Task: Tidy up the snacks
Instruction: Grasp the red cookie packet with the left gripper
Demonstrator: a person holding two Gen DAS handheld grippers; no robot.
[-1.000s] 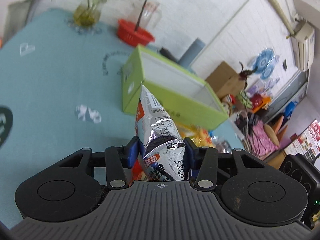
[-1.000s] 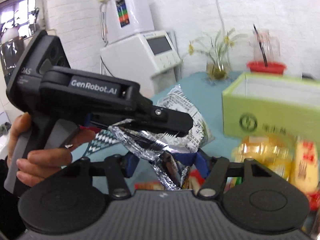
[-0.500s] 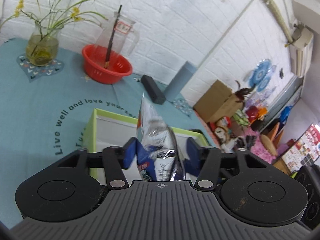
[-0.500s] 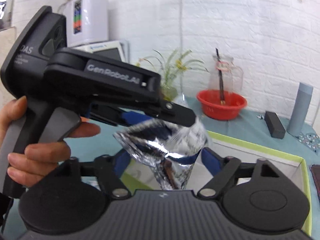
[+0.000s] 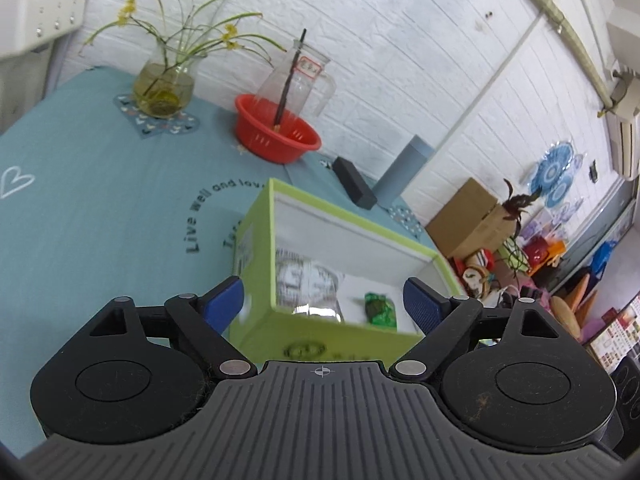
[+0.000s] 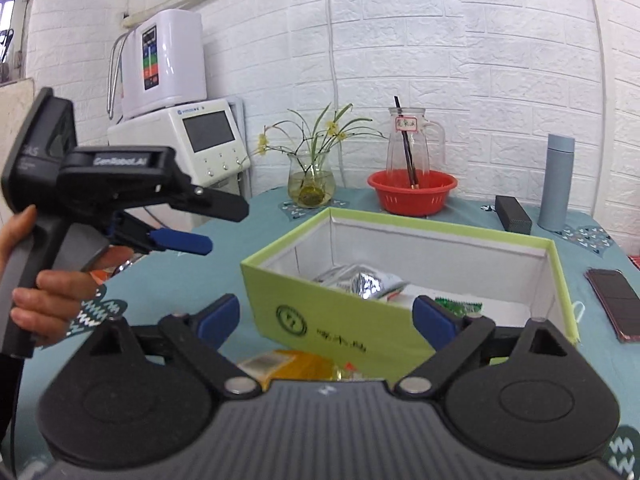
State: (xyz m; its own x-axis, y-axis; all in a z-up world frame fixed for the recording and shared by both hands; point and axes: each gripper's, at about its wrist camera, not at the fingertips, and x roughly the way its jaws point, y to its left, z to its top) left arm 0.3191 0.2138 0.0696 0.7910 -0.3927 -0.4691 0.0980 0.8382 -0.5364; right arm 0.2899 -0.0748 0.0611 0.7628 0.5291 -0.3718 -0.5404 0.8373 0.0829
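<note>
A lime-green open box (image 5: 352,220) (image 6: 440,233) stands on the teal tablecloth. Inside it lie a silver foil snack bag (image 5: 308,288) (image 6: 360,282) and a small green packet (image 5: 380,308) (image 6: 456,306). My left gripper (image 5: 322,304) hovers at the box's near wall, its jaws opening with nothing between them. In the right wrist view it (image 6: 216,226) hangs left of the box, held by a hand. My right gripper (image 6: 326,318) faces the box front, its jaws also opening and empty. Yellow snack packets (image 6: 296,364) lie before the box, partly hidden.
Behind the box stand a red basket (image 5: 276,136) (image 6: 412,192) holding a glass jug, a flower vase (image 5: 164,88), a grey bottle (image 6: 556,180) and a black block (image 6: 514,214). A phone (image 6: 612,300) lies right of the box. White machines (image 6: 180,140) stand beyond the table's left end.
Both grippers were shut on the silver bag and carried it over the box. Their jaws have spread wide, the bag now lies inside, and both grippers have drawn back.
</note>
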